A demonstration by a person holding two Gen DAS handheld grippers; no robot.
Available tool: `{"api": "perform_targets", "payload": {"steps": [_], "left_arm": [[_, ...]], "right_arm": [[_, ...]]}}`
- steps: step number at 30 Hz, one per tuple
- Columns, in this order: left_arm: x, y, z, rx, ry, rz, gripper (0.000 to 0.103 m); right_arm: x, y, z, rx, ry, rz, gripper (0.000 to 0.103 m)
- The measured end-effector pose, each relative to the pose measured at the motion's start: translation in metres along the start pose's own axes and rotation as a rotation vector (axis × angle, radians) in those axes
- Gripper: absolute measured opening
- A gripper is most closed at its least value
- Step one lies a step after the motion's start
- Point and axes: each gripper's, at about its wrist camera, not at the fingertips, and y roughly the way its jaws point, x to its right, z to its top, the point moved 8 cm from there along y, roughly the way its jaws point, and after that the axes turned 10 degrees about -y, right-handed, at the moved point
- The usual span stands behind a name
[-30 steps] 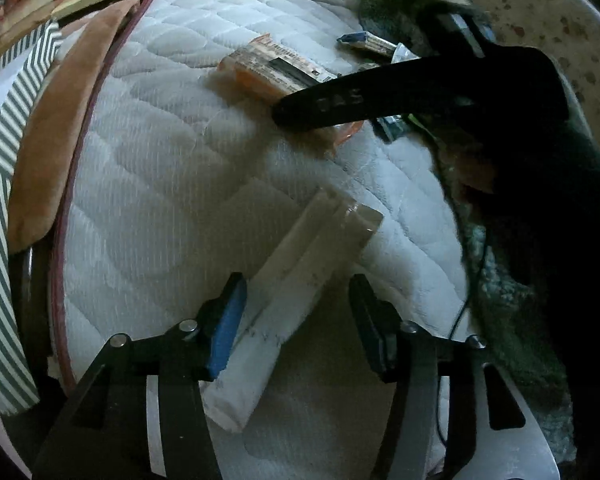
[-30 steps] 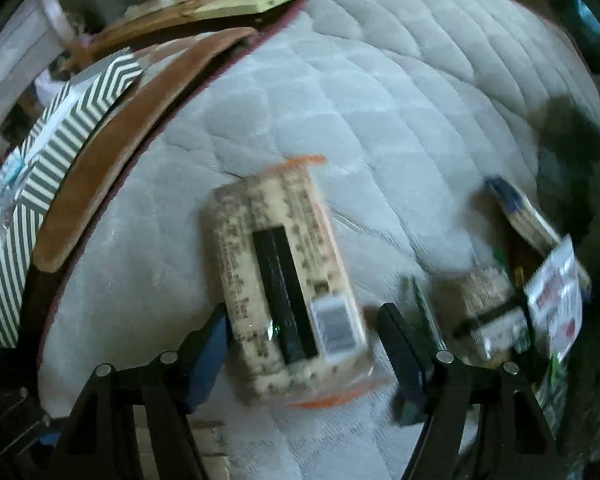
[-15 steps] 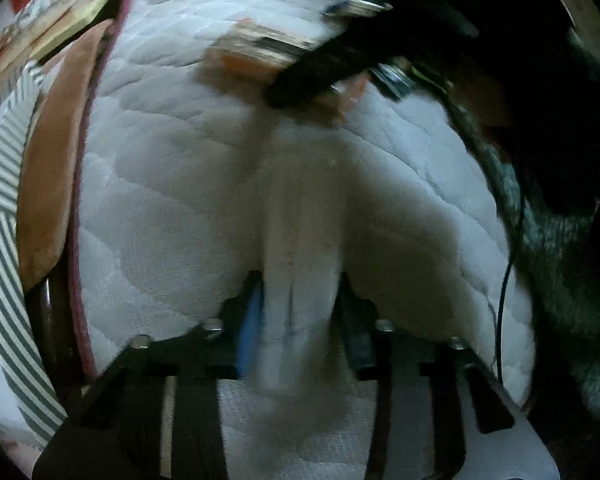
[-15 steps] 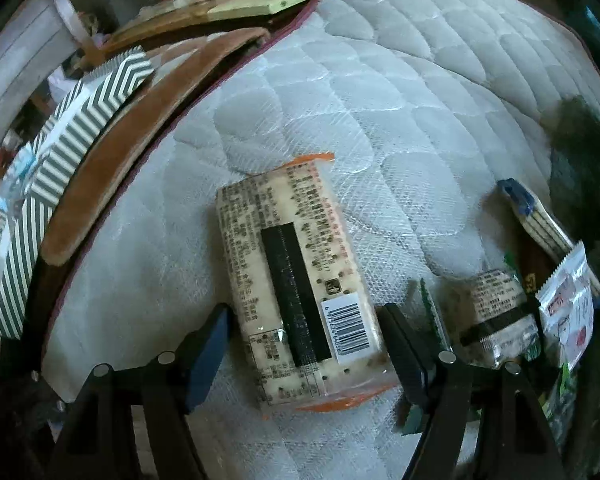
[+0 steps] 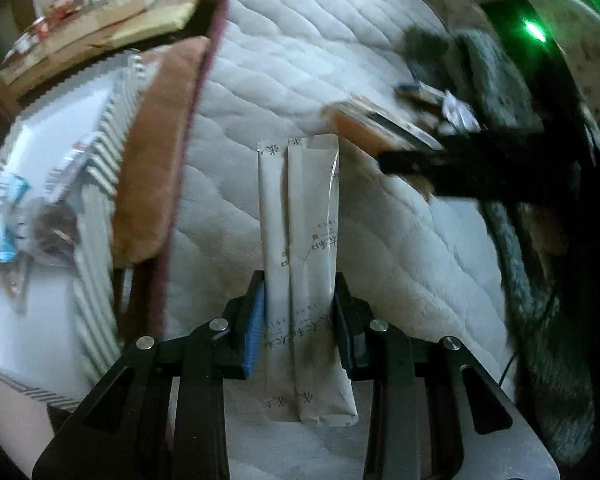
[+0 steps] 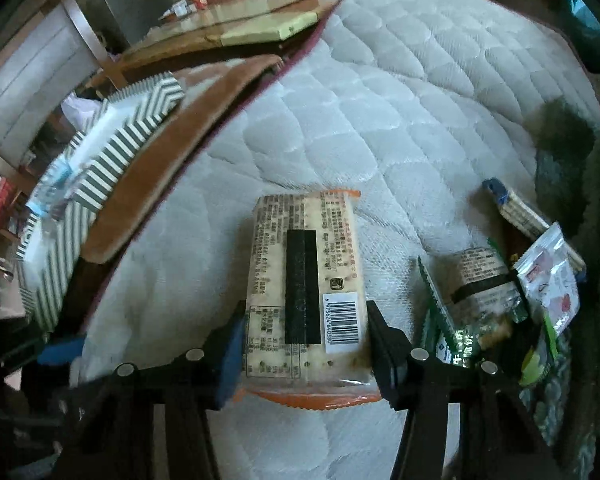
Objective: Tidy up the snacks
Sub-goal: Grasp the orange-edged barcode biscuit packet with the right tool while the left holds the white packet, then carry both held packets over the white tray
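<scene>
A long, flat, pale paper-and-film snack sleeve (image 5: 300,264) is pinched near its lower end by the left gripper (image 5: 299,320), its length held out over the white quilted mattress (image 5: 300,60). It is judged light and crushable, best held across its narrow width. Dark brush-style characters are printed on it but cannot be read. Further along the mattress, a cream, orange-edged cracker packet (image 6: 306,292) sits between the closing jaws of the right gripper (image 6: 306,344), both pads against its sides; a barcode and dense small print are seen. Beside the mattress stands a green-and-white striped box (image 6: 112,160).
</scene>
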Motion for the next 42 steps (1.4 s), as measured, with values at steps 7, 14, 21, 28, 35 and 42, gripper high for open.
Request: {"api": "perform_targets", "payload": {"steps": [7, 14, 21, 28, 35, 42], "left_arm": [[-0.030, -0.025, 0.008, 0.060, -0.085, 0.022, 0.030], [-0.047, -0.030, 0.003, 0.066, -0.131, 0.014, 0.030], [-0.051, -0.032, 0.003, 0.070, -0.141, 0.015, 0.030], [-0.060, -0.042, 0.009, 0.099, -0.158, 0.024, 0.030], [-0.078, -0.061, 0.020, 0.151, -0.183, 0.047, 0.030], [-0.109, -0.080, 0.031, 0.200, -0.233, 0.082, 0.030]], "right_arm": [[-0.022, -0.018, 0.004, 0.022, -0.018, 0.017, 0.053], [-0.037, 0.002, -0.025, -0.077, -0.034, 0.023, 0.053], [-0.042, 0.026, -0.027, -0.128, -0.044, -0.011, 0.059], [-0.044, 0.031, -0.017, -0.126, -0.067, 0.002, 0.052], [-0.060, 0.005, 0.011, -0.055, -0.106, 0.019, 0.052], [-0.098, -0.019, 0.049, 0.016, -0.173, 0.059, 0.052]]}}
